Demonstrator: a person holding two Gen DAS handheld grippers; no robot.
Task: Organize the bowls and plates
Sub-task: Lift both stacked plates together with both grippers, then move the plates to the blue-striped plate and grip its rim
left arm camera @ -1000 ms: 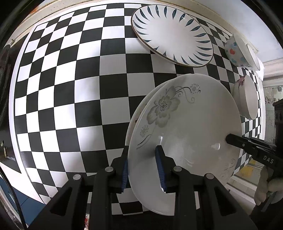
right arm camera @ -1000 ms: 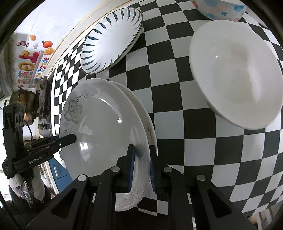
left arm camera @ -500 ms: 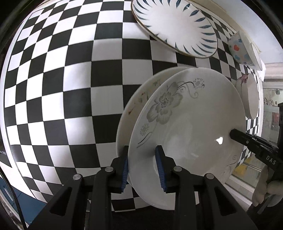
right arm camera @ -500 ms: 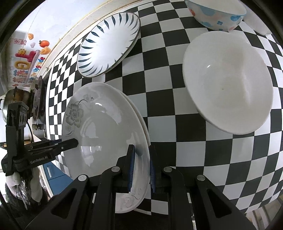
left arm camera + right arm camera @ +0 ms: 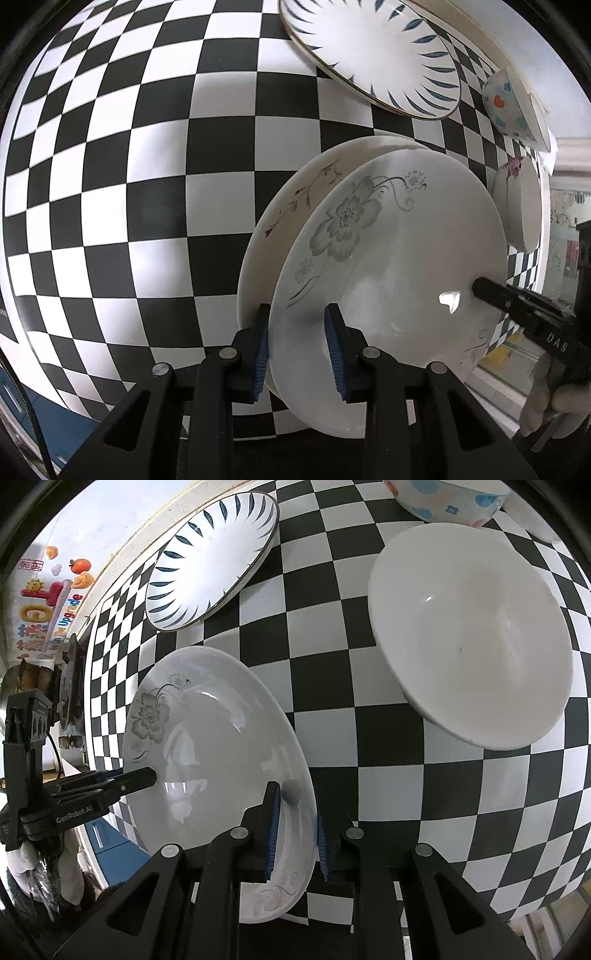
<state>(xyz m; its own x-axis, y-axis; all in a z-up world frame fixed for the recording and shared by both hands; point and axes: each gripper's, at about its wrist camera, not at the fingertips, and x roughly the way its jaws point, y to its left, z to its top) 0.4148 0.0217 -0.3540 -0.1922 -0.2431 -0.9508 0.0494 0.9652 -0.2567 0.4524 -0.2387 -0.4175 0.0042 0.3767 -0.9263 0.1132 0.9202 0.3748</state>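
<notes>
Both grippers are on the same plate. From the left wrist, the left gripper (image 5: 295, 347) has its blue pads clamped on the near rim of the grey-flower plate (image 5: 399, 258), which sits tilted over a second plate (image 5: 291, 206) with a brown sprig; the right gripper's finger (image 5: 517, 299) reaches over the opposite rim. Beyond lie a blue-leaf plate (image 5: 373, 55) and two bowls at the table's right edge. From the right wrist, the right gripper (image 5: 295, 834) pinches the same plate's rim, with a white bowl (image 5: 469, 635) well apart on the checkered table (image 5: 332, 664). This looks like the stacking step: the next move calls for settling the flowered plate squarely onto the one beneath, then letting go. Compared with a second ago, the cameras sit closer to the table and more of the lower plate shows.
</notes>
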